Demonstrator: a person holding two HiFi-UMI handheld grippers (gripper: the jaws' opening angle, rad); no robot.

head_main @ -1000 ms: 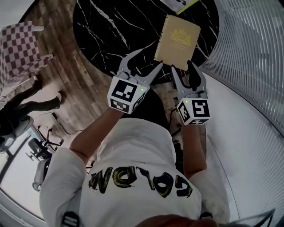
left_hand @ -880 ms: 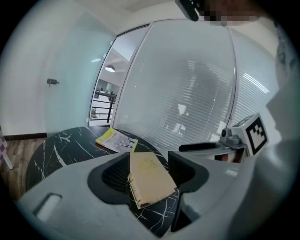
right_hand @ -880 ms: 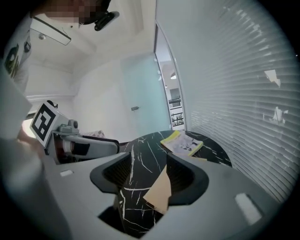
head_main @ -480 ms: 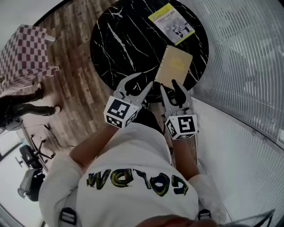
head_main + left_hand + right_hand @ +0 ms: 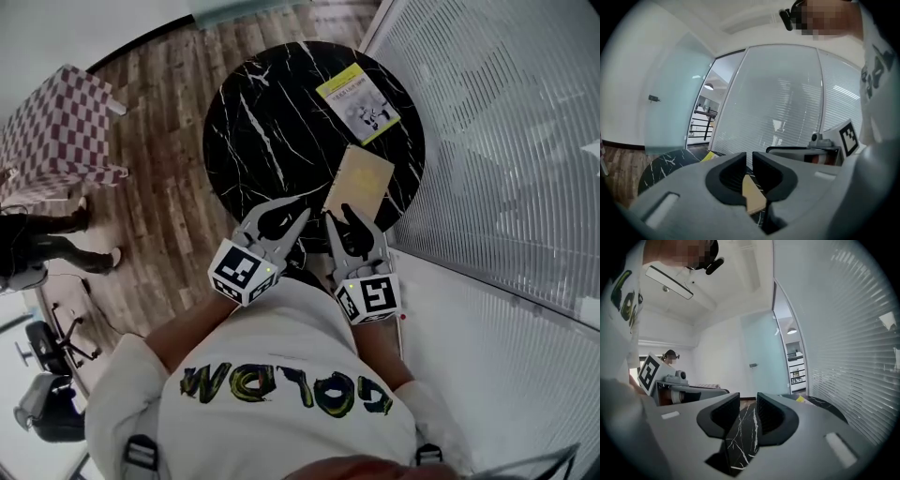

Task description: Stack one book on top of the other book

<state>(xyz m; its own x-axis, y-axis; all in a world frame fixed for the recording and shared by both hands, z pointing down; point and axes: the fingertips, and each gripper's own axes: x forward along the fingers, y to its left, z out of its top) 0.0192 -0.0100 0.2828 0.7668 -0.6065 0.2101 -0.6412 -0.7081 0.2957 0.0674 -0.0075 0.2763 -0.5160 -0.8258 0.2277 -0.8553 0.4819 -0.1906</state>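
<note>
A tan book [image 5: 358,183] lies on the near right of the round black marble table [image 5: 281,131]. A yellow-green book [image 5: 357,103] lies apart from it, farther back. Both grippers are held close to the person's chest, off the table's near edge. My left gripper [image 5: 292,217] has just been closing; only a thin slit is left between its tips and nothing is in it. My right gripper [image 5: 345,217] has also been closing, stands open and is empty. Past the left gripper [image 5: 749,157] the tan book [image 5: 752,192] shows. Under the right gripper [image 5: 748,401] is the table [image 5: 740,437].
A glass wall with blinds [image 5: 497,141] runs close along the table's right side. A red-and-white checked seat [image 5: 56,122] stands on the wooden floor at the left. Another person's legs [image 5: 37,244] and an office chair [image 5: 47,356] are at the far left.
Both grippers have drawn back from the tan book toward the person's chest and risen, and their jaws have narrowed. Both books lie where they were.
</note>
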